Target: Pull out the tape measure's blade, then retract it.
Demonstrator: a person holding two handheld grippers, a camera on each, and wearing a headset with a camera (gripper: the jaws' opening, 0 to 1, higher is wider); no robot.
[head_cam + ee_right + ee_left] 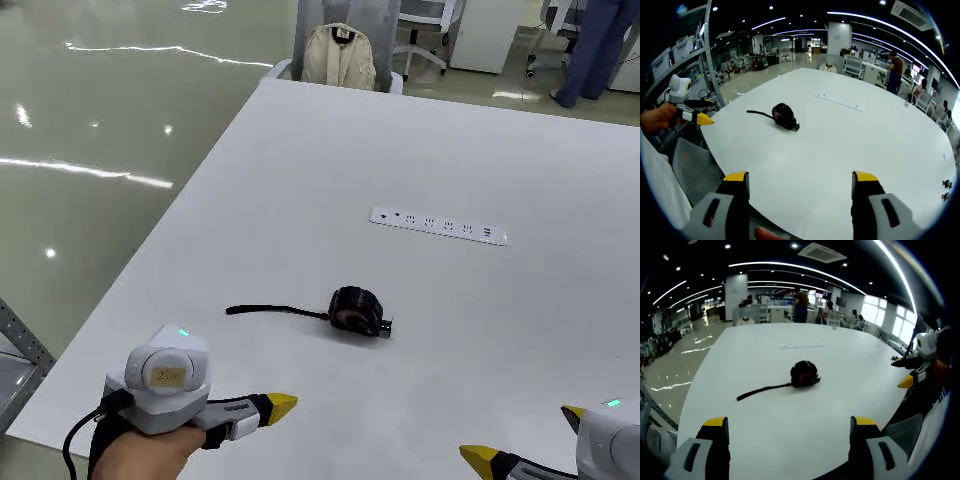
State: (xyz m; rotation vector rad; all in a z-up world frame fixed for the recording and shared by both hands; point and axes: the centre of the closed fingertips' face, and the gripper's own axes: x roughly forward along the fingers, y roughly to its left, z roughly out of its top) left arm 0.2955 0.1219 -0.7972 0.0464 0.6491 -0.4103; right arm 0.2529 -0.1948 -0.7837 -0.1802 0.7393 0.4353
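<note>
the black tape measure [356, 310] is laid near the middle of the white table [300, 180], with its black strap [275, 310] stretched out flat to one side and the blade's hook [386, 324] drawn up against the case. a white power strip [438, 226] is set farther back, well apart from it. the left tongs [790, 422] are held spread wide, with nothing between them, over the near edge of the table. the right tongs [801, 176] are likewise spread and empty at that near edge. both are seen well apart from the tape measure. a chair [340, 55] draped with a pale jacket [338, 58] is seen at the far edge.
</note>
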